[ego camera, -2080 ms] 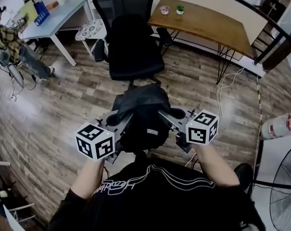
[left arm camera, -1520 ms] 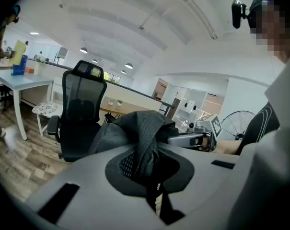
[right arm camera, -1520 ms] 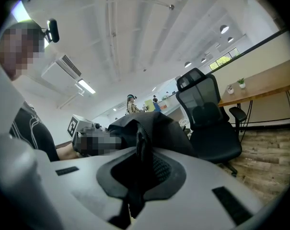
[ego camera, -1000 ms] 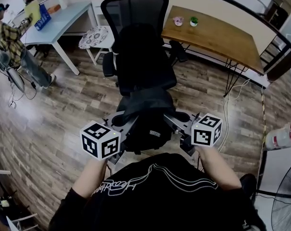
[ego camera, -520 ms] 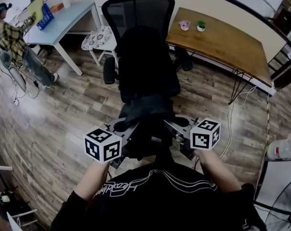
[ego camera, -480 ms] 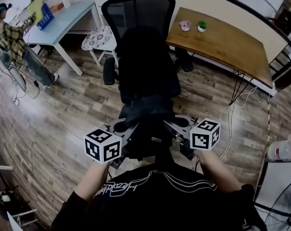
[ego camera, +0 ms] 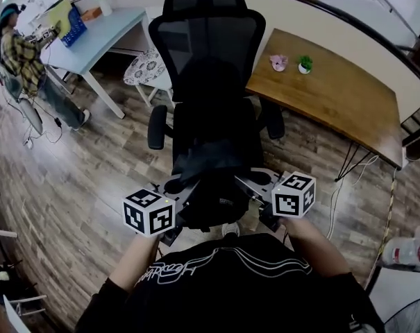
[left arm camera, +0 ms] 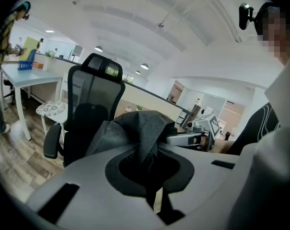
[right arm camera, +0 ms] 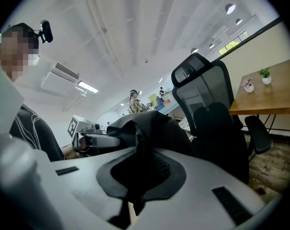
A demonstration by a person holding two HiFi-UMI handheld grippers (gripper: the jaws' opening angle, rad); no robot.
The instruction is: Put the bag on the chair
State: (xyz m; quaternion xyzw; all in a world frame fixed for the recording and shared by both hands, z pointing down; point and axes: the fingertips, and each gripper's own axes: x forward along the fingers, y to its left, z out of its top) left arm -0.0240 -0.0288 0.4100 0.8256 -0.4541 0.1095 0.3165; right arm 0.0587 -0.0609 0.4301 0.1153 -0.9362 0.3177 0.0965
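Bag (ego camera: 211,186) clamped in closed fingers of left gripper (ego camera: 183,187) and right gripper (ego camera: 243,184), near chair (ego camera: 213,54)

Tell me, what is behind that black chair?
A patterned stool, a white desk and a wooden table with a small plant. The backrest hides whatever is straight behind it.

Wood floor (ego camera: 85,179) bears chair (ego camera: 216,123), wooden table (ego camera: 334,96).
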